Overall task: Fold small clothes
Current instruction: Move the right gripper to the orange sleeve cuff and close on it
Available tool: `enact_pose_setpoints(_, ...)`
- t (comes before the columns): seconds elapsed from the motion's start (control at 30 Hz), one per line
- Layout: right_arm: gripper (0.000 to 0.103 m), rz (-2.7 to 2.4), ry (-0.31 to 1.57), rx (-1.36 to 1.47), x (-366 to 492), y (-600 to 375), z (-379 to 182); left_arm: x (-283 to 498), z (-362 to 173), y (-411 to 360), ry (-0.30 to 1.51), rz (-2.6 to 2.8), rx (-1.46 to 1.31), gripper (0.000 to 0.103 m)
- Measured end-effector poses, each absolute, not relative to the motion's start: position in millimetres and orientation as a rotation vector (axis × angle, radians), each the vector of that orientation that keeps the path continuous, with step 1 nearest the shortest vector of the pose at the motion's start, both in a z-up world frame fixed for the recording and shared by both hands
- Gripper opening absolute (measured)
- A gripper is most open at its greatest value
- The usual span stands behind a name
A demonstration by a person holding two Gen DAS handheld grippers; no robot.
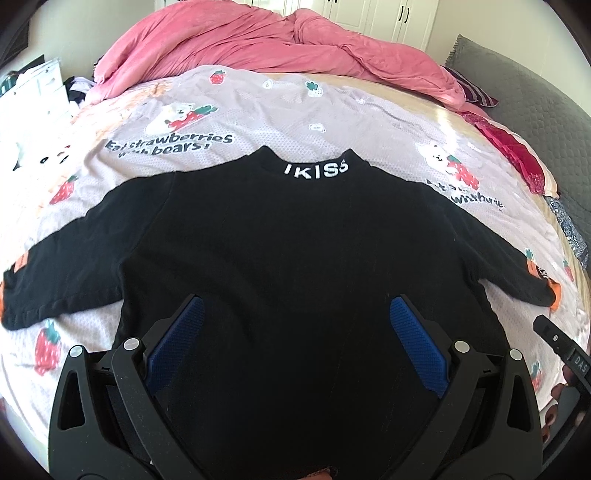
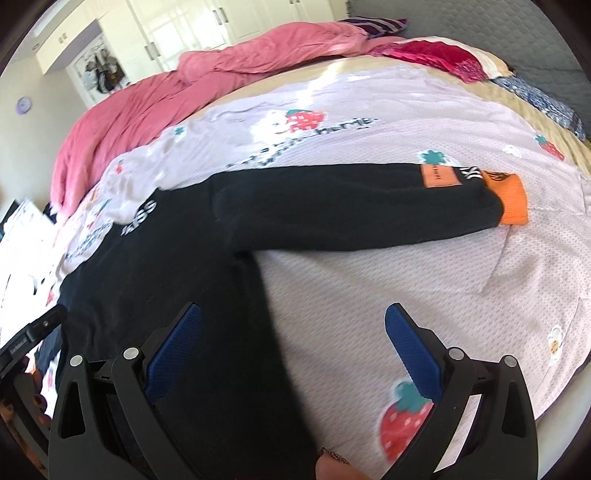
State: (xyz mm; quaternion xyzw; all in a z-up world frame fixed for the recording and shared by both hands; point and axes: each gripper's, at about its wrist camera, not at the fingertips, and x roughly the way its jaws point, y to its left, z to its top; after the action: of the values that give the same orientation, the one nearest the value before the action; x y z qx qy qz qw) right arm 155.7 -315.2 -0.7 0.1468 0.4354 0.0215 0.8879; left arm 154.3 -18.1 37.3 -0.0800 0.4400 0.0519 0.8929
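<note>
Blue pads point(image 1: 419, 347) of my left gripper point(image 1: 295, 314) stand wide apart over the black sweater point(image 1: 280, 236), spread flat on the strawberry sheet point(image 1: 229, 110). My right gripper point(image 2: 293, 321) gapes too, straddling the sweater's side edge; its orange-cuffed sleeve point(image 2: 511, 201) stretches ahead.

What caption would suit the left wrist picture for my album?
Open left gripper poised over a black sweater spread flat, sleeves out, on a strawberry-print bedsheet.

Home bedroom: bed point(image 1: 332, 103), wardrobe point(image 1: 373, 14).
</note>
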Motion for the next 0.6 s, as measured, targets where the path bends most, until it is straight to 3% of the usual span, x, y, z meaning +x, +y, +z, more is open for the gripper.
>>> enact_pose_setpoints(0.6, 0.099, -0.129, 0.938, 0.515, 197, -411, -14, 209, 34, 2, 0.942, 0.15, -0.182, 0.095)
